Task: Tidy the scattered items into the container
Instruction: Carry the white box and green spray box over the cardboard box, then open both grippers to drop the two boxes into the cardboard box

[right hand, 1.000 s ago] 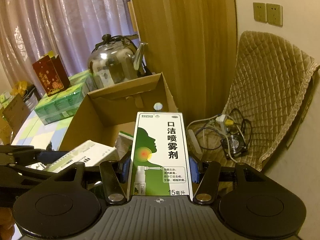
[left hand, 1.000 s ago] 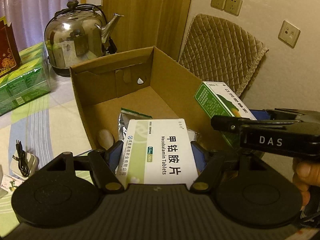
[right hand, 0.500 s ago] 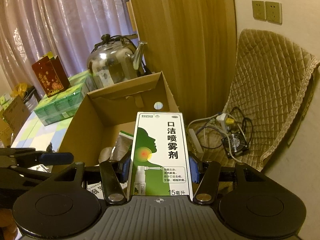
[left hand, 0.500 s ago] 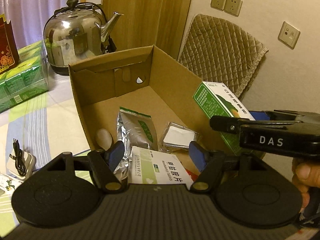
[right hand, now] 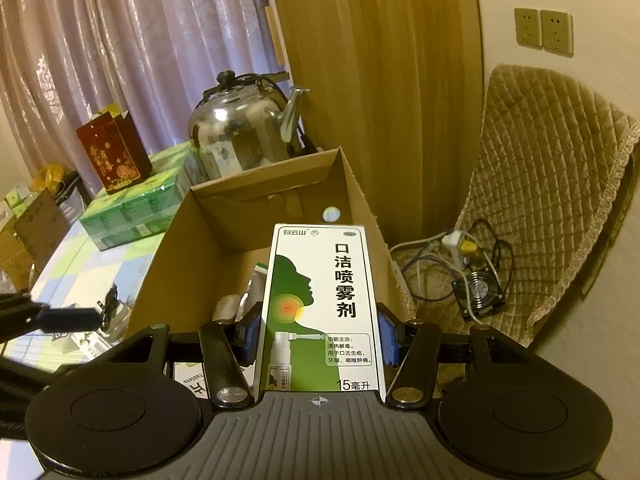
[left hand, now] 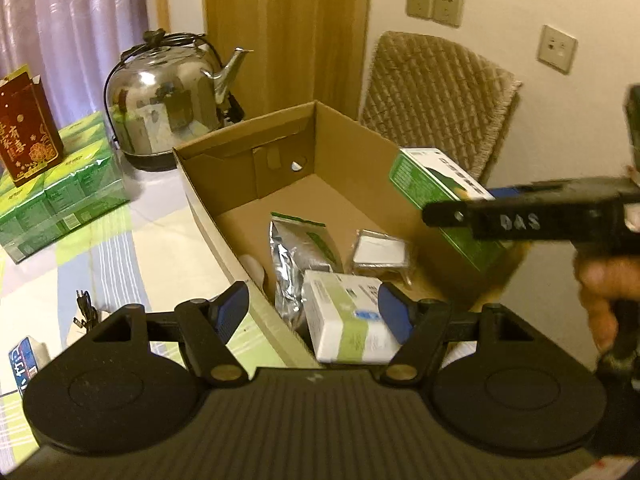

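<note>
Left gripper (left hand: 314,312) spread wide — nothing in it. Right gripper (right hand: 318,332) pinches spray box (right hand: 322,304) over carton (right hand: 172,256), twelve o'clock — ready to drop.

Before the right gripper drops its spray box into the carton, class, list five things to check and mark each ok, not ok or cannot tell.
1. Right gripper shut on the spray box: ok.
2. Spray box over the carton opening: ok in the right wrist view.
3. Left gripper open, tablet box released inside the carton: ok.
4. Left gripper out of the drop path: cannot tell; its fingers straddle the carton's near wall.
5. Bare floor left in the carton past the foil pouch and blister pack: ok.
</note>
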A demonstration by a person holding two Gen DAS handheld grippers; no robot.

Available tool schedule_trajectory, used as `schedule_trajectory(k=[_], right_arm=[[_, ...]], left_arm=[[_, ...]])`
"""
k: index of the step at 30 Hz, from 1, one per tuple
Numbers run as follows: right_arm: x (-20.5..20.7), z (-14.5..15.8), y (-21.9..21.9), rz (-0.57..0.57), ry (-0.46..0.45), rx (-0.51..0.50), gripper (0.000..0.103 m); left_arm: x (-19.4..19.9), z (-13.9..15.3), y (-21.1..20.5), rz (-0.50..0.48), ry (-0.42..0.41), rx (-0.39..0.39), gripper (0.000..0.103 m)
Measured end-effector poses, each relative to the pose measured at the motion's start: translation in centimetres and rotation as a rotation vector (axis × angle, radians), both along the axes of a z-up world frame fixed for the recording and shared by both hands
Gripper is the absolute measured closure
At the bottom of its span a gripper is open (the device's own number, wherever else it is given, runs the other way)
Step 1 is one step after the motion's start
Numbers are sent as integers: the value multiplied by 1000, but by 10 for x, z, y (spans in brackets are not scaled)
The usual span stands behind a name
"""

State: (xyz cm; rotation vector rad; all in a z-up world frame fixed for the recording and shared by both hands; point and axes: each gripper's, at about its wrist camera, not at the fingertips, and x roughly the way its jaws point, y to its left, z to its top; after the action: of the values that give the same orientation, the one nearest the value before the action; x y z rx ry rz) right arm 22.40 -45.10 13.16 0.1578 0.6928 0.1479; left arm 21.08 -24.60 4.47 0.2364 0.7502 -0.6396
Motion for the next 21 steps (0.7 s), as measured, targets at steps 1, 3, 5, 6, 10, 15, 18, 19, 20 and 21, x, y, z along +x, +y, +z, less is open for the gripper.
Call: schedule_trajectory(k=[1, 3, 5, 6, 10, 15, 18, 19, 20, 21], right_arm=[[-1, 0, 0, 1, -1, -1, 50], [-1, 1, 1, 4, -4, -5, 50], [0, 0, 2, 8, -4, -7, 50], [0, 0, 3, 10, -2, -6, 50], [1, -3, 7, 18, 6, -5, 50], [1, -5, 9, 24, 12, -7, 50], [3, -8, 10, 30, 19, -15, 50], [4, -9, 11, 33, 22, -16, 50], [4, -10, 12, 37, 26, -17, 50], [5, -11, 13, 41, 30, -20, 50]], left_arm=[[-3, 1, 3, -7, 1, -1, 36], [-7, -2, 7, -19, 8, 11, 36], [-7, -9, 3, -31, 4, 64, 34], [-6, -13, 1, -34, 1, 84, 31], [2, -26, -9, -23, 21, 92, 30], [3, -29, -8, -4, 19, 74, 33], [2, -28, -3, 11, 11, 73, 33], [2, -27, 0, 17, 13, 65, 33], [1, -26, 3, 25, 16, 55, 34], [1, -26, 5, 32, 17, 48, 33]])
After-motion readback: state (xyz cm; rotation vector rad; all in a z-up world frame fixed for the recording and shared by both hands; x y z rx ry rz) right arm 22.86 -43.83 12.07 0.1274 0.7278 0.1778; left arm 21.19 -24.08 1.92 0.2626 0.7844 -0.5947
